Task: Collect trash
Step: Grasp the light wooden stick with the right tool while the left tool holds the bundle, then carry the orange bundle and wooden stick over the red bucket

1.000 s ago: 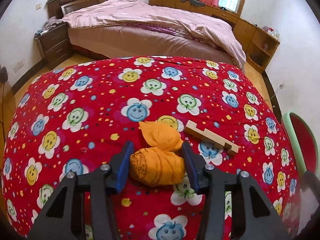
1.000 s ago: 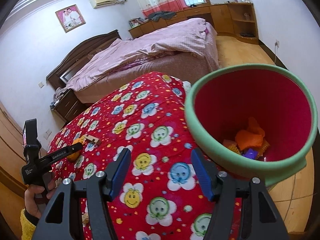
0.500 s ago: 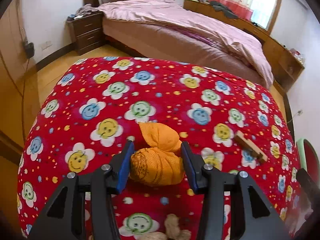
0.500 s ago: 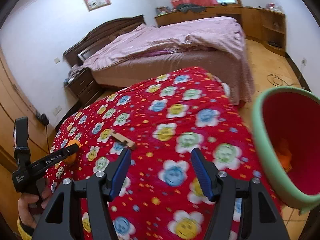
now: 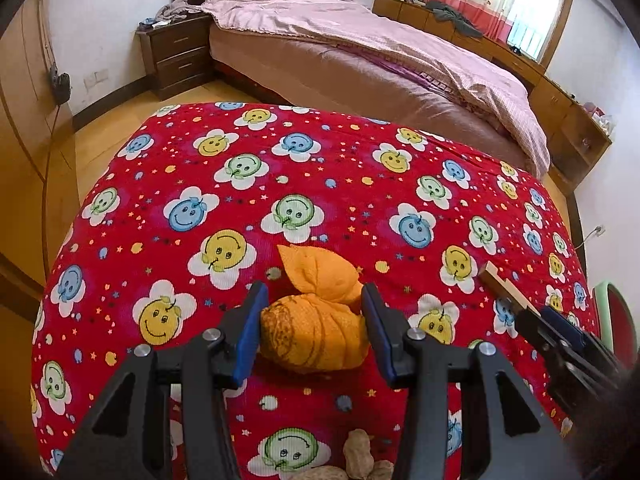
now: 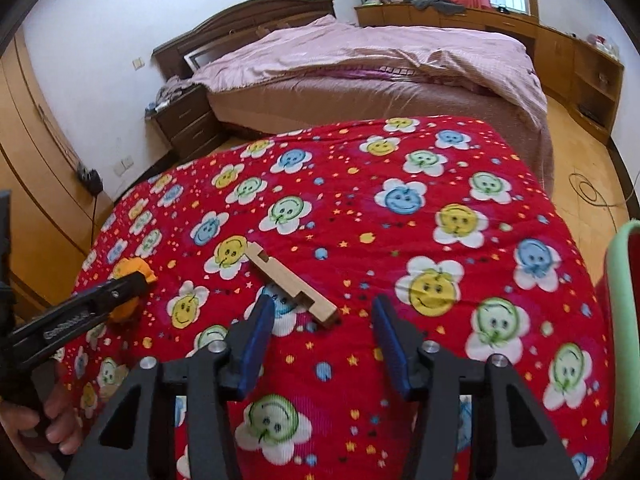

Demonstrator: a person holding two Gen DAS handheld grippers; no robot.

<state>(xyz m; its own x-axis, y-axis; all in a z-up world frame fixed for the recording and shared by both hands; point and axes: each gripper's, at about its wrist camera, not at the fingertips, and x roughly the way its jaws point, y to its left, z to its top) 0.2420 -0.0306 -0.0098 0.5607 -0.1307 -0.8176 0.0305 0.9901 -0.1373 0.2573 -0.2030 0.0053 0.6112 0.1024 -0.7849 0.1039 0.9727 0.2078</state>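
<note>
My left gripper (image 5: 310, 300) is shut on an orange knotted cloth bundle (image 5: 316, 330) and holds it just above the red smiley-flower cloth (image 5: 248, 200). The bundle also shows in the right wrist view (image 6: 130, 270), held by the left gripper (image 6: 138, 280). My right gripper (image 6: 322, 312) is open and empty, its fingertips just short of a notched wooden block (image 6: 290, 286) lying on the cloth. That block shows in the left wrist view (image 5: 506, 286) too, with the right gripper (image 5: 560, 330) beside it.
A green-rimmed red bin (image 6: 624, 320) stands at the table's right edge; it also shows in the left wrist view (image 5: 618, 316). Peanut shells (image 5: 360, 460) lie on the cloth near the front. A bed (image 5: 360, 52) and a nightstand (image 5: 178, 54) stand behind.
My right gripper swung left from over the bin to the wooden block. My left gripper kept its hold on the orange bundle and shifted left over the cloth.
</note>
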